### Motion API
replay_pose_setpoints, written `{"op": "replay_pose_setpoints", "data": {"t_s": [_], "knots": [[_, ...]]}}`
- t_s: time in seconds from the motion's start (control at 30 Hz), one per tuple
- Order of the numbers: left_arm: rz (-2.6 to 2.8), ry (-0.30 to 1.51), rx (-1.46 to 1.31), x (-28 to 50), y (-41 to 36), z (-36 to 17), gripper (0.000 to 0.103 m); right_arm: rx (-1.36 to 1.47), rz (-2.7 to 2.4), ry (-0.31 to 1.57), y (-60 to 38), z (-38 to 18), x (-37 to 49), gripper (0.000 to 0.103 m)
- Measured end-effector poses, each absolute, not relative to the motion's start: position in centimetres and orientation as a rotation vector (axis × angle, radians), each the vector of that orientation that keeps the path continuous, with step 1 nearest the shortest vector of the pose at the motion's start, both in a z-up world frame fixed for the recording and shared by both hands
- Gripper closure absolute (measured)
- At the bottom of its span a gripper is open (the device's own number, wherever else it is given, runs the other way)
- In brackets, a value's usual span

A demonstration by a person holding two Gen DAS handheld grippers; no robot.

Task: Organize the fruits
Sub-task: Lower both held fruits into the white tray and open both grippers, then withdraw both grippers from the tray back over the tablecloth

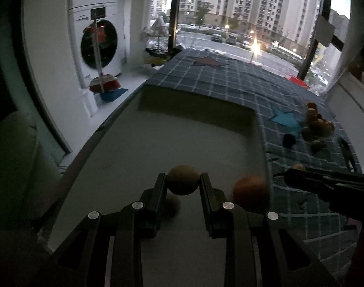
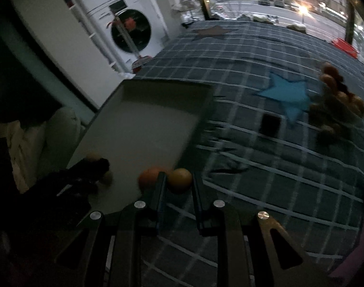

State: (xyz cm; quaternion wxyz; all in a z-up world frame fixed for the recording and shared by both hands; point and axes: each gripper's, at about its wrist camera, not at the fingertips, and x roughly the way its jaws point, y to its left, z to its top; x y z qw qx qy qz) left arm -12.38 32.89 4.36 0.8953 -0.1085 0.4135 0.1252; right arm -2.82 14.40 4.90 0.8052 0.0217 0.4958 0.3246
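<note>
Left tongs (image 1: 183, 181) clamp pale fruit (image 1: 183, 179) (above tray (image 1: 158, 131)).

Home laundry nook: stacked washing machines (image 1: 98, 45), broom (image 1: 103, 81).

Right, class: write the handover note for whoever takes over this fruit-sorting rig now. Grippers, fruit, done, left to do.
Left gripper: shut on a tan round fruit, above the white tray.
Right gripper: shut on a yellowish round fruit, at the tray's near edge.
Done: one orange fruit lies in the tray.
Left: set both held fruits down; a pile of fruit remains on the checked cloth by the blue star.
</note>
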Motion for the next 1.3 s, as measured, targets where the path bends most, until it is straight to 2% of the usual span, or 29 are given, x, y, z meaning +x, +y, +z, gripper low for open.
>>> {"op": "replay_pose_setpoints", "data": {"t_s": [0.27, 0.3, 0.37, 0.4, 0.43, 0.5, 0.63, 0.9, 1.07, 1.17, 1.2, 1.3], "knots": [[0.295, 0.88, -0.221, -12.6, 33.8, 3.2, 0.074, -0.012, 0.737, 1.06, 18.7, 5.0, -3.1, 0.079], [0.295, 0.884, -0.219, -12.5, 33.8, 3.1, 0.073, -0.016, 0.744, 1.069, 19.0, 4.8, -3.2, 0.076], [0.291, 0.88, -0.219, -12.8, 34.0, 3.1, 0.073, -0.017, 0.751, 1.067, 19.1, 4.9, -3.4, 0.055], [0.295, 0.882, -0.215, -12.8, 34.0, 3.0, 0.068, -0.024, 0.742, 1.062, 19.0, 5.1, -3.5, 0.035], [0.304, 0.89, -0.209, -12.8, 34.0, 3.0, 0.043, -0.026, 0.736, 1.053, 19.0, 5.2, -3.6, 0.028], [0.344, 0.862, -0.206, -13.2, 34.0, 3.2, 0.018, -0.03, 0.728, 1.037, 18.9, 5.4, -3.8, 0.028], [0.349, 0.866, -0.218, -13.2, 34.1, 3.3, 0.018, -0.025, 0.712, 1.039, 18.0, 5.5, -3.8, 0.023], [0.371, 0.9, -0.202, -13.0, 33.9, 3.0, 0.018, 0.023, 0.629, 1.071, 13.9, 4.3, -3.3, 0.023], [0.363, 0.905, -0.186, -13.0, 33.2, 3.2, 0.018, 0.056, 0.556, 1.113, 10.8, 2.8, -2.6, 0.018], [0.352, 0.912, -0.177, -12.7, 32.5, 3.4, 0.018, 0.078, 0.512, 1.134, 8.9, 1.9, -2.4, 0.01], [0.351, 0.913, -0.172, -12.6, 32.3, 3.4, 0.018, 0.084, 0.5, 1.138, 8.4, 1.6, -2.3, 0.0], [0.326, 0.917, -0.159, -12.4, 31.4, 3.7, 0.018, 0.09, 0.474, 1.139, 6.9, 0.8, -2.3, 0.0]]}}
